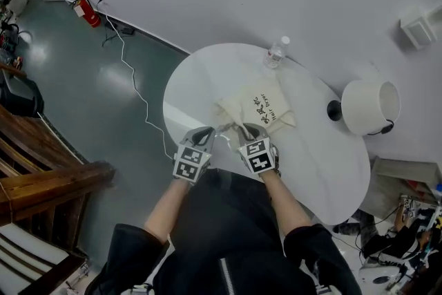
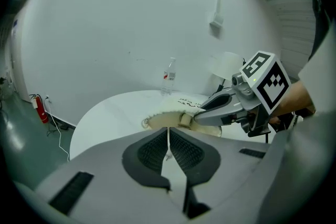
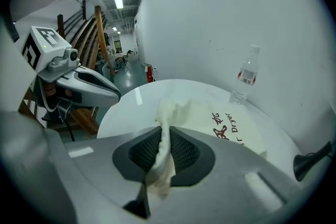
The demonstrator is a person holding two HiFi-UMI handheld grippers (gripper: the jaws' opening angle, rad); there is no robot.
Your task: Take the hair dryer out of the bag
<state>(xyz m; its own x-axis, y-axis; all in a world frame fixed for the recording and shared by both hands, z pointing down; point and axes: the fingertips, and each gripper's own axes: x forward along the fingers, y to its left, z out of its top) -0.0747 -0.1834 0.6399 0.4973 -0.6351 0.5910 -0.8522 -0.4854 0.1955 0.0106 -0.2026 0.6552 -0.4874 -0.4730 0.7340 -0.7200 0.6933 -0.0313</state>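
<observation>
I count one round table (image 1: 207, 72). On the table are one cloth bag (image 1: 266, 107) and one water bottle (image 1: 275, 53). At the table's edge stands one white lamp (image 1: 369, 107). Over the table's near side I have two grippers, the left gripper (image 1: 206, 132) and the right gripper (image 1: 244, 130). On the floor beyond the table is one red fire extinguisher (image 1: 87, 11).

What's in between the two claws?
The gathered mouth of the bag, seen in the head view. The left claw pinches its cord; the right claw grips its cloth.
</observation>
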